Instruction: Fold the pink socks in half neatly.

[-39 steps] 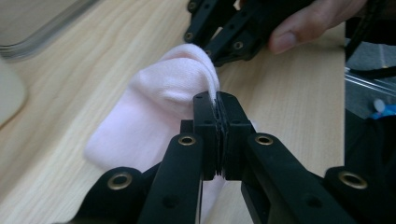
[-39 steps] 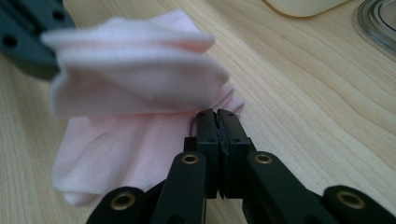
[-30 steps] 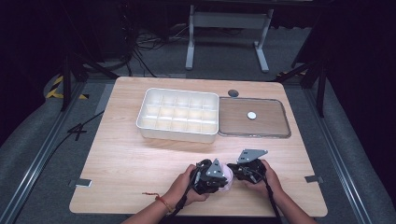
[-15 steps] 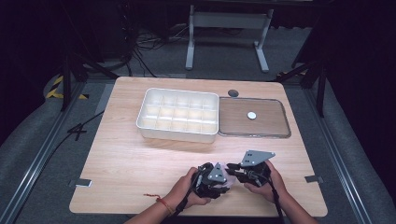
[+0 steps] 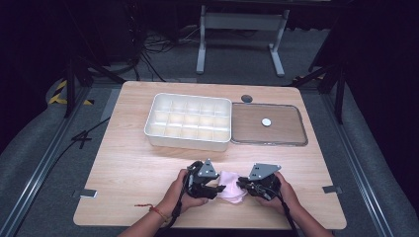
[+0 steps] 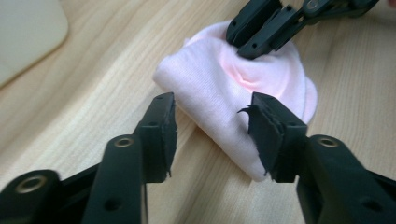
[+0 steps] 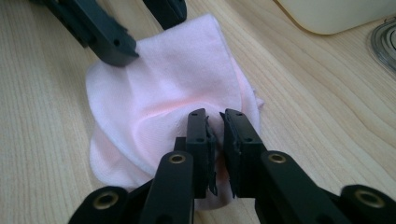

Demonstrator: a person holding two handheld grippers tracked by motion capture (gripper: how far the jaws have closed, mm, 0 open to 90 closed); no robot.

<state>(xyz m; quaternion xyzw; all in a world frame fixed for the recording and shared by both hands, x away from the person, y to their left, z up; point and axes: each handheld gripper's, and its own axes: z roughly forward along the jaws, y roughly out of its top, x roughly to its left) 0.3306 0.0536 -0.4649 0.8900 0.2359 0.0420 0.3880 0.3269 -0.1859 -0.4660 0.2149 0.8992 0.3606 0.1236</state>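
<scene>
On a pale wooden desk (image 5: 128, 163) in a dark studio, my hands have drawn nearer the lower edge of the frame over the past second, carrying the pink cloth (image 5: 231, 191) along, so the folding looks under way. My right tongs (image 7: 215, 140) are pinched nearly closed on a crease at its middle; my left tongs (image 6: 212, 135) stand wide open, straddling its near edge. The white compartment tray (image 5: 189, 121) waits at upper centre.
</scene>
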